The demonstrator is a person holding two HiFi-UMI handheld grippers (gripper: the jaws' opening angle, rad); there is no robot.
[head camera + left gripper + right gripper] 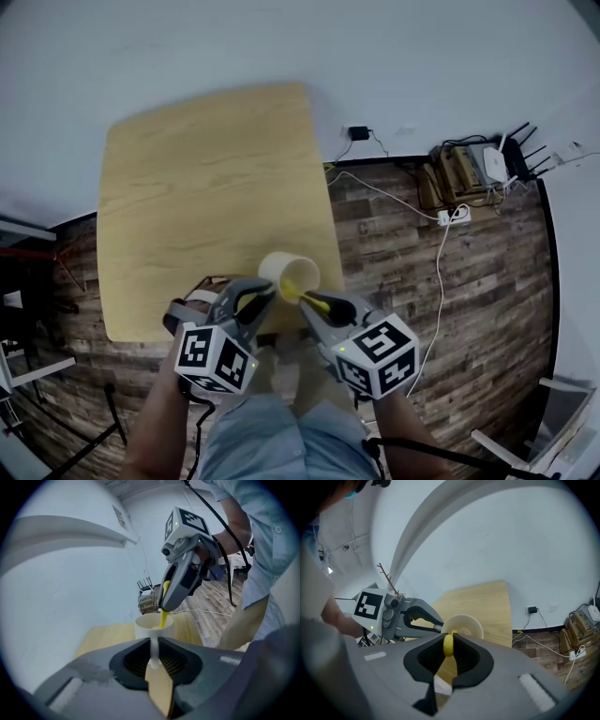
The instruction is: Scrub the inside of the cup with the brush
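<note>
A cream cup (286, 271) hangs over the near right corner of the light wooden table (206, 187). My left gripper (262, 296) is shut on the cup's thin white handle (153, 649), which stands upright between the pads. My right gripper (313, 303) is shut on a yellow brush (302, 291), whose front end dips into the cup's mouth. In the left gripper view the brush (164, 610) slants down from the right gripper (183, 576) into the cup (153, 626). The right gripper view shows the brush's yellow handle (448, 645) clamped in front of the cup (465, 626). The brush head is hidden inside.
Right of the table lies dark plank floor (469, 309) with a white power strip (454, 216), cables, a router (494, 165) and a box (455, 172) by the white wall. The person's legs (281, 431) are below the grippers. A dark rack (28, 309) stands at the left.
</note>
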